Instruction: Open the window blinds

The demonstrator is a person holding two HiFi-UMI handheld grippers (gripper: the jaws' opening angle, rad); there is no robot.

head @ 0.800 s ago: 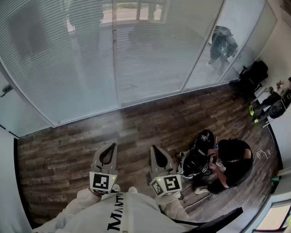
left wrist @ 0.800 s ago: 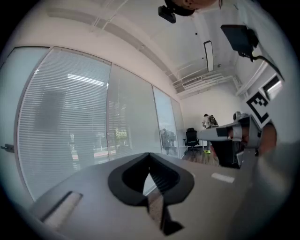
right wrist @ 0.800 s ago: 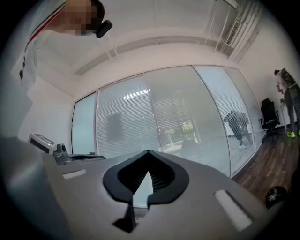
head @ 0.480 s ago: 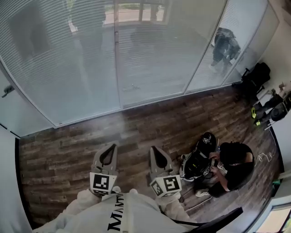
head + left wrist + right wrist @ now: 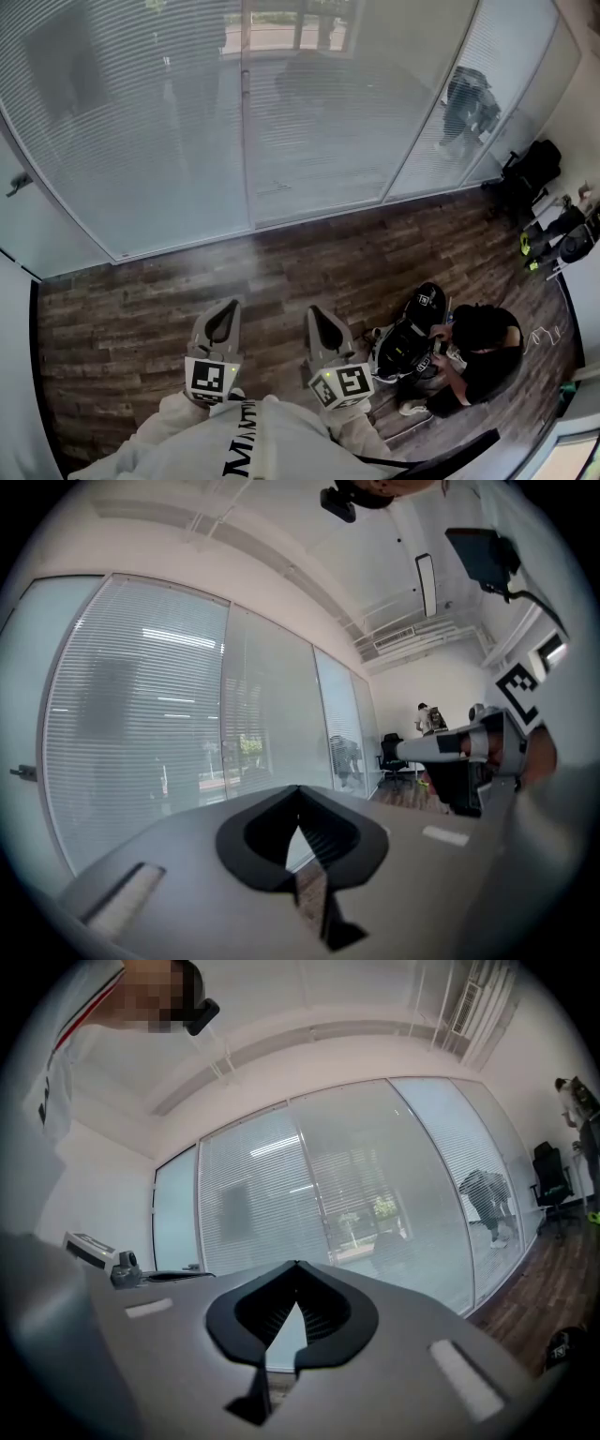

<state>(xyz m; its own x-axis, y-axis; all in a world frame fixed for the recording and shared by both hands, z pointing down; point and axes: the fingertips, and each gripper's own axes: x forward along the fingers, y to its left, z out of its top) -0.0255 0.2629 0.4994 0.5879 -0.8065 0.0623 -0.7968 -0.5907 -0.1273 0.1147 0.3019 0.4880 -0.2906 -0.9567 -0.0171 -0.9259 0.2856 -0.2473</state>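
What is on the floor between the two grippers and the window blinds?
Nothing: in the head view only bare wooden floor lies between the left gripper, the right gripper and the blinds.

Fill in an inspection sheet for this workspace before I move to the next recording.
Surface: wood plank floor.
Job's things: blinds lowered full height, untouched.
Clutter: black bags by the right wall; seated person with a black backpack.
Grippers: left tongs and right tongs shut, empty, well short of the blinds.
Cables: thin white cable on the floor at right.
Surroundings: another person beyond the blinds.
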